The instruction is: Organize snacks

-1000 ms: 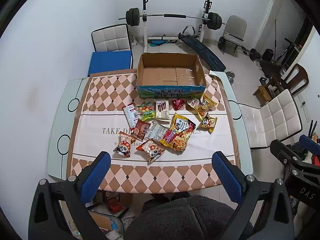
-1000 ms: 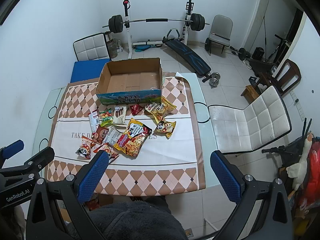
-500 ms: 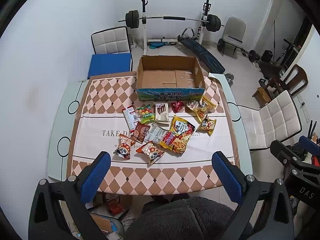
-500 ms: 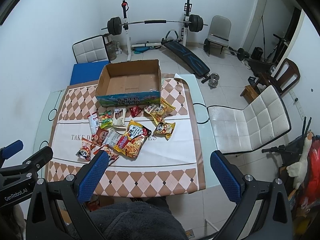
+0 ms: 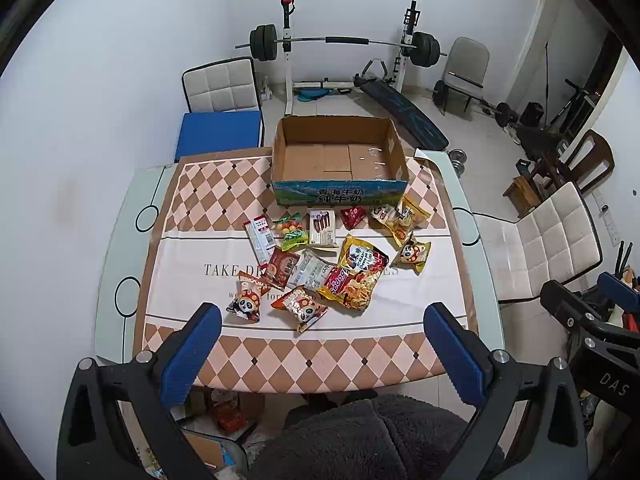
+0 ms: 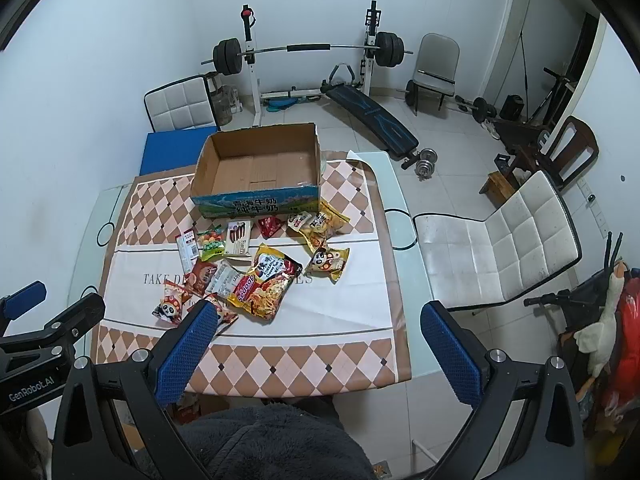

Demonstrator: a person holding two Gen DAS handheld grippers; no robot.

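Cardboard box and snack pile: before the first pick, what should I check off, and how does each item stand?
1. Cardboard box is open and empty inside: ok.
2. Snacks all lie on the tablecloth in front of the box, none inside it: ok.
3. Left gripper is open and holds nothing: ok.
4. Right gripper is open and holds nothing: ok.
5. Noodle packet overlaps its neighbours, so a clean single grasp: cannot tell.
6. Both grippers are well short of the pile: ok.
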